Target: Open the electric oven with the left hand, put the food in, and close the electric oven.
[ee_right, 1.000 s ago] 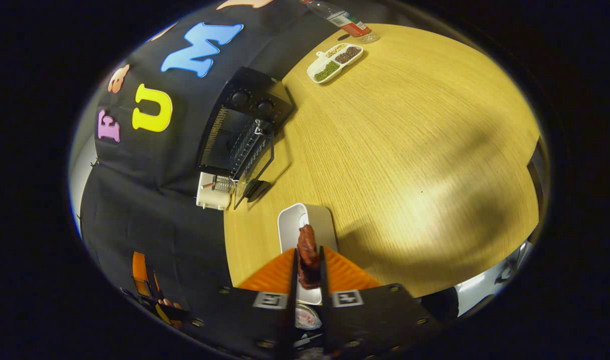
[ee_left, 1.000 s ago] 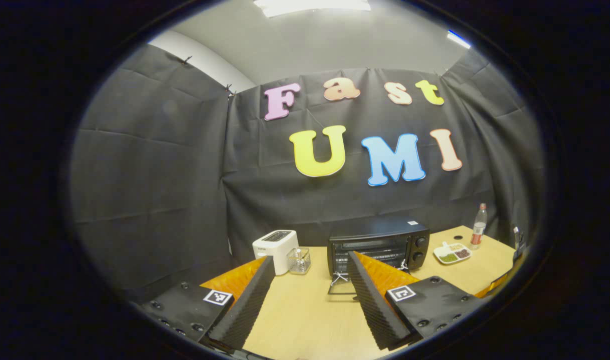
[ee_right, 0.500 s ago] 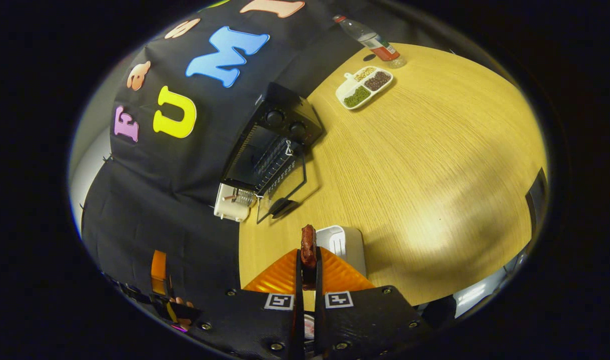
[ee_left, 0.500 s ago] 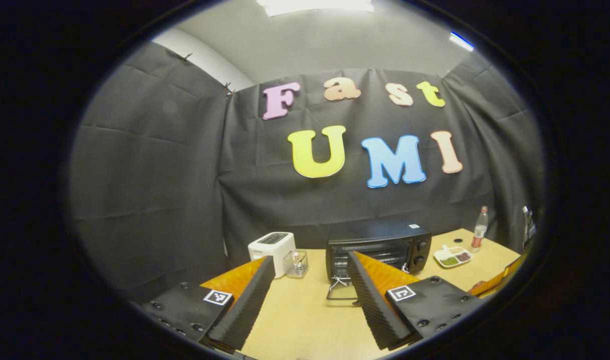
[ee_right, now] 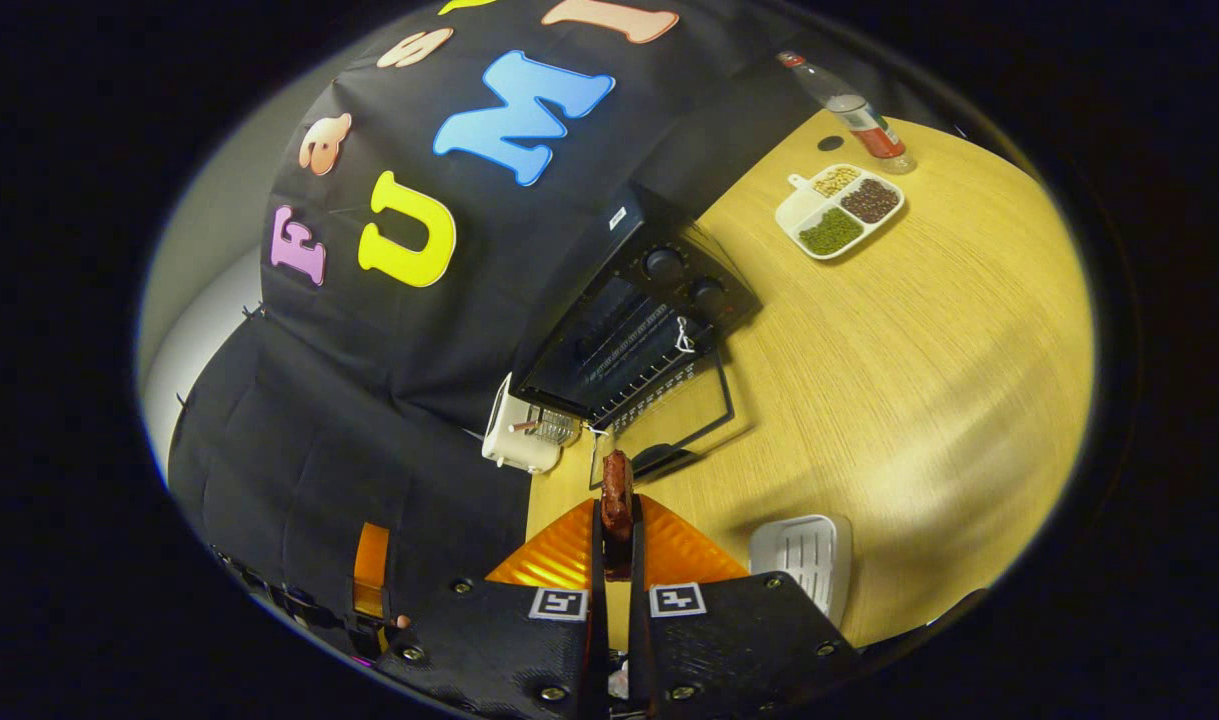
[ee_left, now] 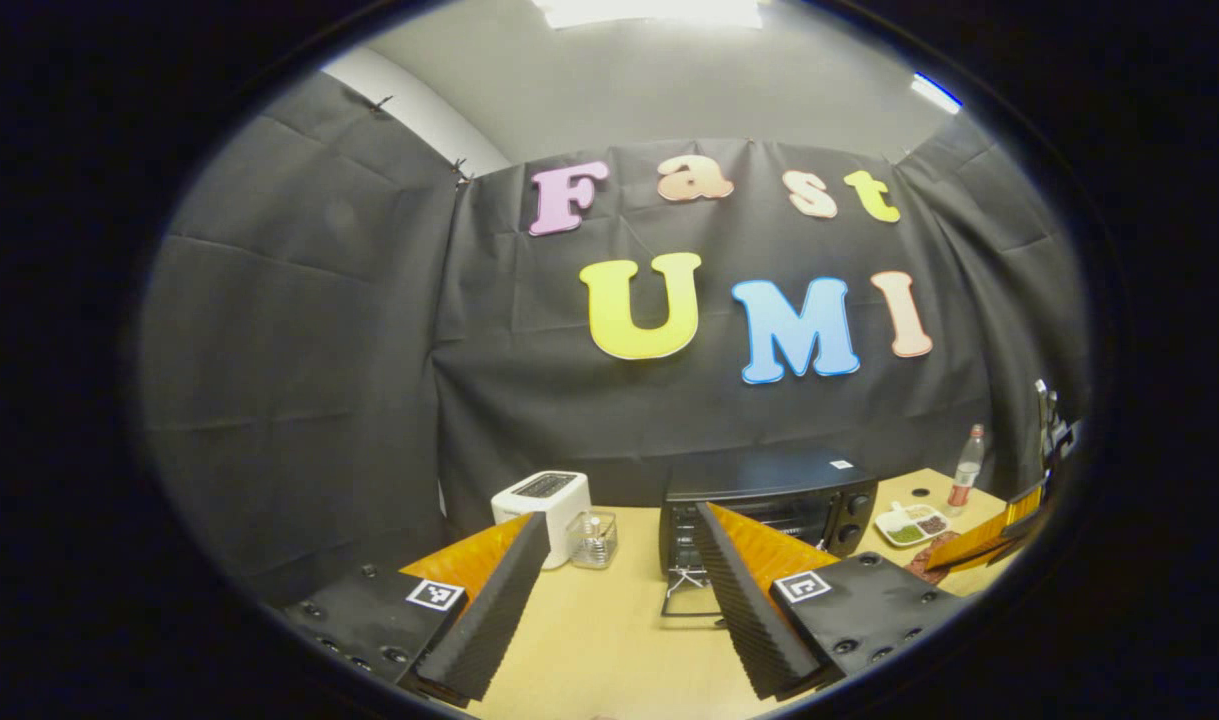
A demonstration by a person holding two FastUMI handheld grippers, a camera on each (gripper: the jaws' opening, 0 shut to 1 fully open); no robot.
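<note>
The black electric oven (ee_left: 769, 495) stands at the back of the wooden table, its glass door (ee_left: 691, 598) folded down flat in front. My left gripper (ee_left: 619, 520) hangs open over the table short of the oven, holding nothing. In the right gripper view the oven (ee_right: 639, 325) lies ahead with its door (ee_right: 674, 425) down and the wire rack showing. My right gripper (ee_right: 616, 512) is shut on a reddish-brown piece of food (ee_right: 617, 480), held above the table just short of the door's edge.
A white toaster (ee_left: 544, 498) and a small glass holder (ee_left: 594, 540) stand left of the oven. A divided snack dish (ee_right: 839, 210) and a bottle (ee_right: 854, 100) sit to its right. A white ribbed tray (ee_right: 804, 560) lies near the table's front edge.
My right gripper has carried the food off the white tray and swung toward the open oven. The left gripper stays open and has shifted slightly.
</note>
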